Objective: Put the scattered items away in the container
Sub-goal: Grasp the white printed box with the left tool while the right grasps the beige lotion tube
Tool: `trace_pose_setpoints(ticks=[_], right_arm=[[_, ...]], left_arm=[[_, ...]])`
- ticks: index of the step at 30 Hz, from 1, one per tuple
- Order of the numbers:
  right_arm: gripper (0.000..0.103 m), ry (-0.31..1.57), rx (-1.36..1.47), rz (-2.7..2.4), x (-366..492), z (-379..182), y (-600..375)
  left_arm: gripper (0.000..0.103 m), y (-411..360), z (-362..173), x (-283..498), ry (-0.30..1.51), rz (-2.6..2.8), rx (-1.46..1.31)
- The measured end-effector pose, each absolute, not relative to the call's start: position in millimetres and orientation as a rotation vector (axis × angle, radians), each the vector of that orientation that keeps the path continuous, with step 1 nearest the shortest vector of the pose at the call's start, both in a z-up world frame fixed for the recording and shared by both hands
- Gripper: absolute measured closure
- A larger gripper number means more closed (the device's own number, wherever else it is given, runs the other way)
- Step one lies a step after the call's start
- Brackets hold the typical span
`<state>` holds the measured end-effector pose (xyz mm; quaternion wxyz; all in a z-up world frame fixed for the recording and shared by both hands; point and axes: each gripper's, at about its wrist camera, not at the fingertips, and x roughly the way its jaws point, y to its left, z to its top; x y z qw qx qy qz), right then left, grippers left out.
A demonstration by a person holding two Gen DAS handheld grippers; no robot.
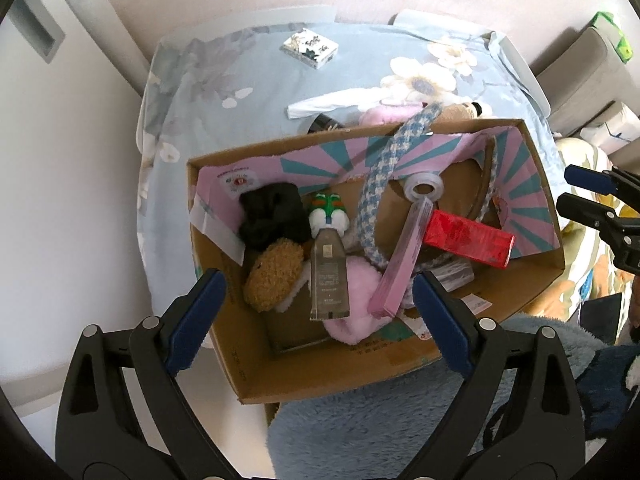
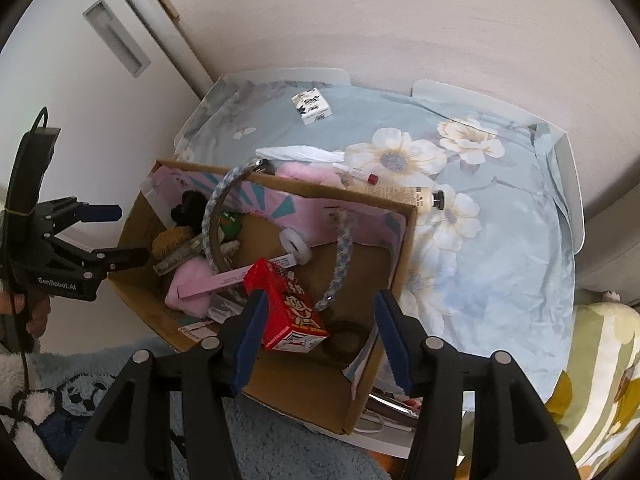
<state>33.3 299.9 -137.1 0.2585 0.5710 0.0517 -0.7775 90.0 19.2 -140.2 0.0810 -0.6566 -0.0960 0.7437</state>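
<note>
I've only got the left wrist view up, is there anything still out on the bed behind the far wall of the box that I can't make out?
Observer: Yes. A cream bottle with a black cap lies on the floral sheet just past the cardboard box.
Operator: Anything smaller near it?
Observer: A thin white tube with a red cap lies beside the pink fluffy item.
Operator: And the red carton, is the right gripper holding it?
Observer: No. The red carton rests in the box; the right gripper hangs open above it.
</note>
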Motion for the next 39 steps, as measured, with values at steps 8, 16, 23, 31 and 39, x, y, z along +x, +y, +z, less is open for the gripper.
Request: trace_pose_setpoints(ticks=[8,16,23,31,39], right_arm=[[0.052,0.143,1.529,-2.16,25,-129,308],[0.052,0.239,1.506,-2.2,-18,-111,324],[0.052,0.439,1.504,-2.111,-70,-125,340],[0.052,0.544,1.473,-1.83,-108,-192,333],[0.052,0.661,1.399,-1.664,-116,-235,311]], left_arm=[[0.009,7,-125,65,-0.295,2.238,-1.899],[0.009,-15,-114,-12,-0.165,2.315,-1.798],[0.009,-9,-148,-89,-0.118,2.198,-1.727],[0.009,24,-229,-136,-0.035,2.066,-1.734],[0.009,43,-276,-149,-0.012,2.023,-1.735]])
